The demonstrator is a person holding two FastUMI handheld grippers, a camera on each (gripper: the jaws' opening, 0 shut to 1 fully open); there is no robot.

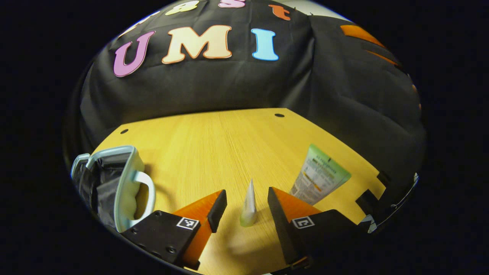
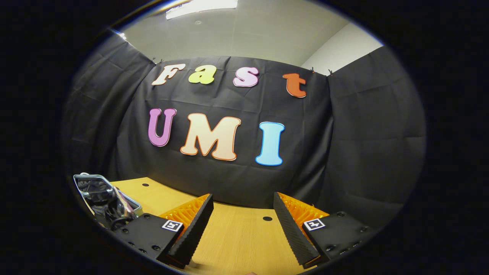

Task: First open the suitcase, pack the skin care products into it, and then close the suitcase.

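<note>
Looking along my left hand-held gripper [image 1: 244, 208], I see its jaws spread wide over the wooden table [image 1: 229, 141], pressing on nothing. Between the two fingers, touching neither, a small pale tube [image 1: 249, 206] stands upright on its cap, its tapered end pointing up. At about two o'clock from that tube, just past my right-side finger, a larger skin care tube [image 1: 319, 175] with a green top end lies flat on the table, its lower end hidden behind the finger. At about nine o'clock in the left gripper view sits the suitcase [image 1: 114, 183], a small pale blue case with a curved handle facing the middle of the table. It stands open, and dark lining shows inside it. I cannot tell whether anything lies in it.

My right hand-held gripper [image 2: 242, 225] is also spread apart, with bare table between its ridged fingers and nothing pinched. It is held higher and looks toward the back of the booth. In the right gripper view the open suitcase [image 2: 105, 202] shows at about eight o'clock, well to the left of the fingers, its rim and dark, glossy inside visible. A small dark hole [image 2: 267, 219] in the table lies between the fingers, farther off.
</note>
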